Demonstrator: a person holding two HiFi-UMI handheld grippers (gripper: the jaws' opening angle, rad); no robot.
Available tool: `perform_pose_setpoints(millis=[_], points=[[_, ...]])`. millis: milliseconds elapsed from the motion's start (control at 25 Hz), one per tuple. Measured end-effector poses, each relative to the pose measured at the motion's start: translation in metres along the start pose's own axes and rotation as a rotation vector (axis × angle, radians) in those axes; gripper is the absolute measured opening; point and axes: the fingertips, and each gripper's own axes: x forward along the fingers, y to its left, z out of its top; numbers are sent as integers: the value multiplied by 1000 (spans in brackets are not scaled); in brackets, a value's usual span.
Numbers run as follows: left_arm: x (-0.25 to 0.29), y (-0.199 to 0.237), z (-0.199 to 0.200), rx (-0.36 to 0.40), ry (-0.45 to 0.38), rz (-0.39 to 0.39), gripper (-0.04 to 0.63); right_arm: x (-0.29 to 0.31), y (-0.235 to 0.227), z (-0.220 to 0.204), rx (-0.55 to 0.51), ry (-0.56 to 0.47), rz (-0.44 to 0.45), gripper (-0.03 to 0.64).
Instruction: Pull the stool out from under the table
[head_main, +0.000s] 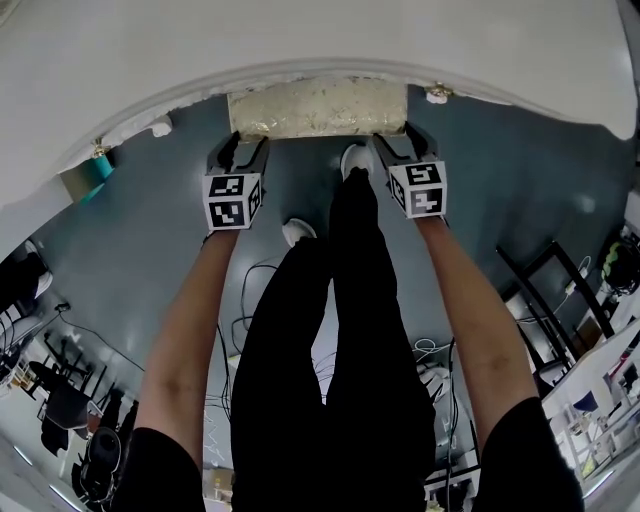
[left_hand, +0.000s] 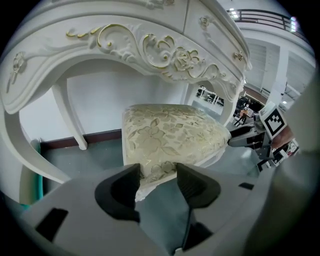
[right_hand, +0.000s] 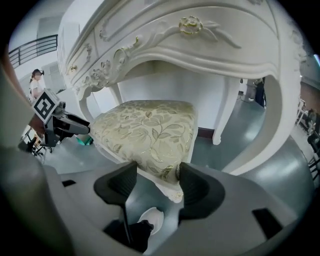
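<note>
A: Item: stool (head_main: 316, 108); location?
B: Tucked under the white table (head_main: 300, 40), front edge showing; padded seat soft, carved frame stiff, probably weighty; best taken at the front corners, down on the frame.
A: Grippers?
B: Left gripper (head_main: 247, 142) clamped on the front left corner; right gripper (head_main: 400, 140) clamped on the front right corner; cushion fills both gaps.

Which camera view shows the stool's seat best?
The right gripper view: nearly the whole patterned seat top of the stool is visible. The left gripper view shows it also, at a flatter angle. The head view shows only its front strip; the table covers the rest.
</note>
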Motion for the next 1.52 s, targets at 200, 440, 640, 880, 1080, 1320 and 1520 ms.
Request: perform_pose_setpoints(millis=[200,440,640,880,1080,1320,1520], points=[[-13,-9,-22,-13,15,-8,235,-14,14,-25,10,25,7,276],[-34,-24,-49,-60,27,-5,227,-27,24,-43,-5,29,-10,275],[-39,-28,-53,-87,9,2,224,-28,22,-41,-20,20,-8,275],[-34,-28,-49,-43,20,-8,222,-23,17,-33,-22,12,9,273],[-33,-27,-48,-42,29,-20,216,-27,18,-36,31,8,22,272],[-36,-31,-48,-39,31,-35,216,-41,25,-50,81,11,-2,268],[-46,-45,-65,-40,65,-61,216,-49,27,-65,69,38,7,268]])
